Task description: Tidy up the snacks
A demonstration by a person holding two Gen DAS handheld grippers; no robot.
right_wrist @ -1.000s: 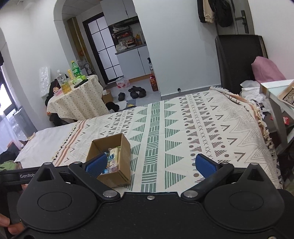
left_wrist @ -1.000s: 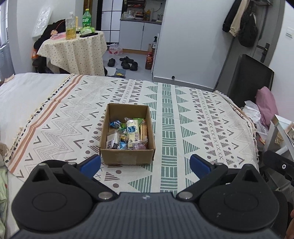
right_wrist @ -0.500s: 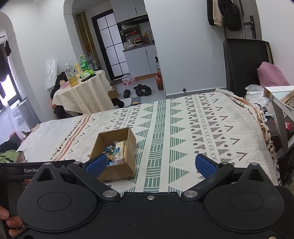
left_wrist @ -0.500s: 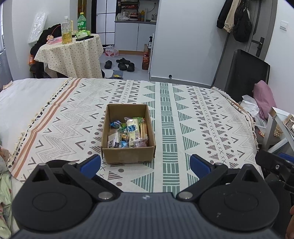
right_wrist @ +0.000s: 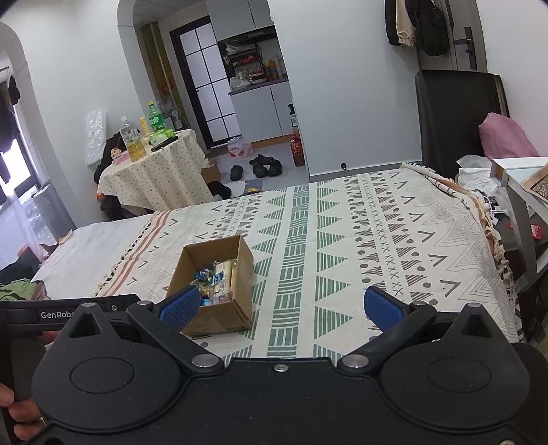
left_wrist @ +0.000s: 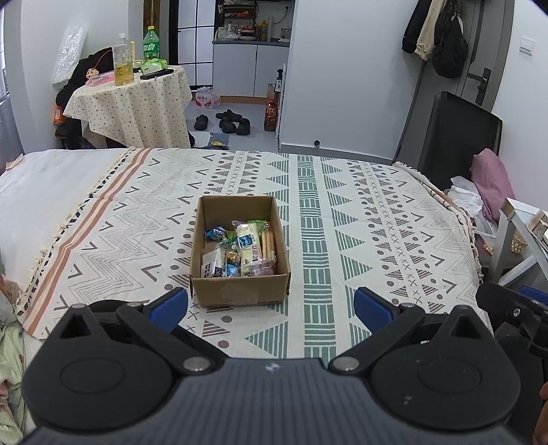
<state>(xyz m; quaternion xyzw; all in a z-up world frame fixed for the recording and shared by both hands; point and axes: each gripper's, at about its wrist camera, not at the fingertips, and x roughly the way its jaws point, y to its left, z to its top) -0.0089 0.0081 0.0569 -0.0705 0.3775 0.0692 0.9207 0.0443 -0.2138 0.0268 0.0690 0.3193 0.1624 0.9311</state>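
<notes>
A big bed (left_wrist: 376, 212) fills most of both views. A patterned blanket (left_wrist: 137, 219) with zigzags, dots and green triangles lies flat over it. The far left part of the bed shows a plain white sheet (left_wrist: 44, 185).

Past the bed, on the left, stands a round tabletop with a dotted cloth (left_wrist: 133, 102). On it are a bottle of yellow drink (left_wrist: 123, 60) and a green bottle (left_wrist: 151, 39), close together. Black shoes (left_wrist: 227, 121) sit on the floor near the white cupboards. Dark coats (left_wrist: 435, 30) hang on the wall at the right. A black chair (left_wrist: 452, 133) stands at the bed's right side, with a pink pillow (left_wrist: 491, 183) next to it.

An open cardboard box (left_wrist: 239, 291) sits upright on the blanket, near the front edge of the bed. The snacks (left_wrist: 239, 250) are inside the box, piled in the half nearest the camera. There is a pale yellow packet (left_wrist: 249, 246), some long brown sticks (left_wrist: 268, 244) just beside it, and small blue wrapped sweets (left_wrist: 215, 234).

The left gripper (left_wrist: 270, 306) hangs in front of the box, and its blue fingers (left_wrist: 169, 304) are wide apart with nothing between them. The right gripper (right_wrist: 281, 306) is to the right of the box and also has its blue fingers (right_wrist: 383, 311) wide apart and empty. In the right view, its left finger covers part of the box's front corner.
</notes>
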